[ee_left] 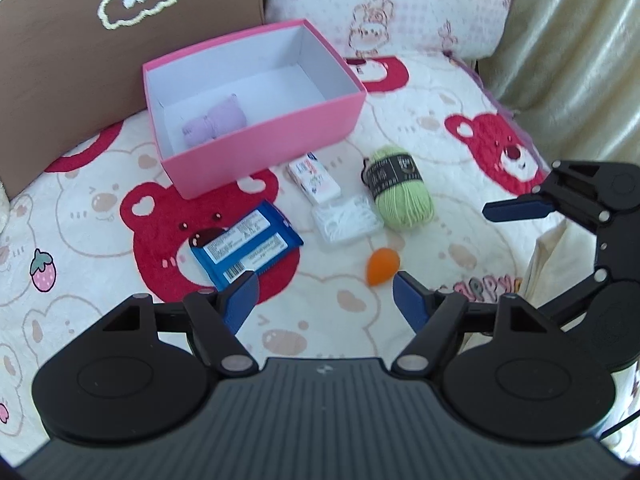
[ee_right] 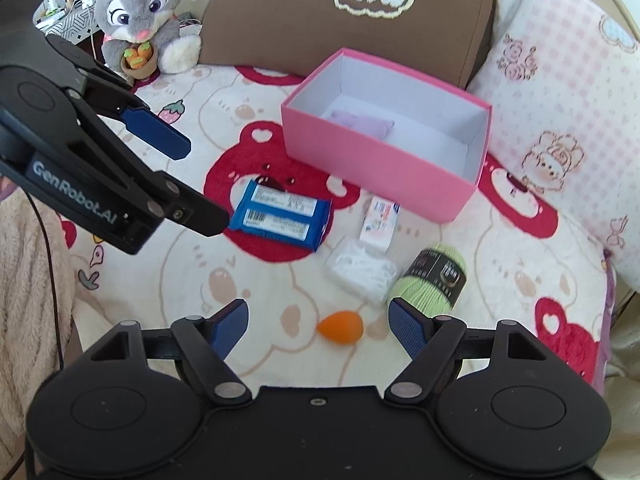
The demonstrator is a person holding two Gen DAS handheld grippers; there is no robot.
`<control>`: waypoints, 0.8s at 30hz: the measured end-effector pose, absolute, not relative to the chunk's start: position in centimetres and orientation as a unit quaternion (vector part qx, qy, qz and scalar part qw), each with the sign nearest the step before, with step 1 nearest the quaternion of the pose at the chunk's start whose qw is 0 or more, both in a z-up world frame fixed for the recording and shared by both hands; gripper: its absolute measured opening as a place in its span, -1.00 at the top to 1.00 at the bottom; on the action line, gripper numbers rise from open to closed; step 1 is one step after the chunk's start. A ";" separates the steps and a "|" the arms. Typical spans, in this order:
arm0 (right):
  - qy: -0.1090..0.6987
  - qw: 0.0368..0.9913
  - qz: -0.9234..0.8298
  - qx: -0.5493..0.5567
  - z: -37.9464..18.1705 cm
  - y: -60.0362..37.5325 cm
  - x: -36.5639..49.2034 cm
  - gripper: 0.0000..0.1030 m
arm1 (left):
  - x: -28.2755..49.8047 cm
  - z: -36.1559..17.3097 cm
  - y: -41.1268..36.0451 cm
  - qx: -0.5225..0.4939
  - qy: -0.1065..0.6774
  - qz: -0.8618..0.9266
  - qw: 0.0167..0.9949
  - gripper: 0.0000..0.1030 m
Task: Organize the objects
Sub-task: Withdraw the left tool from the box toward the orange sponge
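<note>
A pink box (ee_left: 256,152) stands open on the bear-print blanket with a lilac bundle (ee_left: 214,124) inside. In front of it lie a blue snack packet (ee_left: 246,248), a small white carton (ee_left: 314,178), a clear bag of white bits (ee_left: 346,220), a green yarn ball (ee_left: 400,192) and an orange egg-shaped sponge (ee_left: 383,266). My left gripper (ee_left: 323,286) hovers open, its left finger over the packet's near corner. My right gripper (ee_right: 318,310) is open above the sponge (ee_right: 341,327), its right finger by the yarn (ee_right: 432,280). Neither holds anything.
A brown cushion (ee_right: 320,20) and a pink checked pillow (ee_right: 560,92) back the box (ee_right: 376,168). A grey bunny plush (ee_right: 140,12) sits at the far left. A beige curtain (ee_left: 580,40) hangs on the right. Bare blanket (ee_right: 160,272) lies near the grippers.
</note>
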State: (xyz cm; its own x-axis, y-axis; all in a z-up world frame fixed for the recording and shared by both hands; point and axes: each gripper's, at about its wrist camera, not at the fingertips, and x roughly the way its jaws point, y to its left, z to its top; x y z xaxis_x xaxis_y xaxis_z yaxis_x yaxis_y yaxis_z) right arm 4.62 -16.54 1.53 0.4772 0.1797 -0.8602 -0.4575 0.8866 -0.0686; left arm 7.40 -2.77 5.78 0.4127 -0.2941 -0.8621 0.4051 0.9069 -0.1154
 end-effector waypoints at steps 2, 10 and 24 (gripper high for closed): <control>0.480 0.845 0.187 -0.143 1.1 -16.8 4.4 -0.57 | 7.3 5.3 -3.0 0.060 0.501 -0.208 0.838 -0.43; 0.448 0.850 0.222 -0.168 -1.2 -17.3 3.5 -0.58 | 8.6 2.7 -3.1 0.041 0.531 -0.193 0.824 -0.43; 0.426 0.821 0.316 -0.213 -6.1 -18.2 6.3 -0.58 | 9.9 -4.2 -6.5 -0.011 0.554 -0.233 0.799 -0.52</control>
State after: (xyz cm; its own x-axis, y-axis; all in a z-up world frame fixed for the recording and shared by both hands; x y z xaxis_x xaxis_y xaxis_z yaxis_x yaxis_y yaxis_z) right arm 6.29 -18.20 -6.15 0.4371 0.3377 -0.8336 -0.7002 0.7095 -0.0797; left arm 9.92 -6.52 -4.16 0.2777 -0.3846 -0.8803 0.3594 0.8914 -0.2761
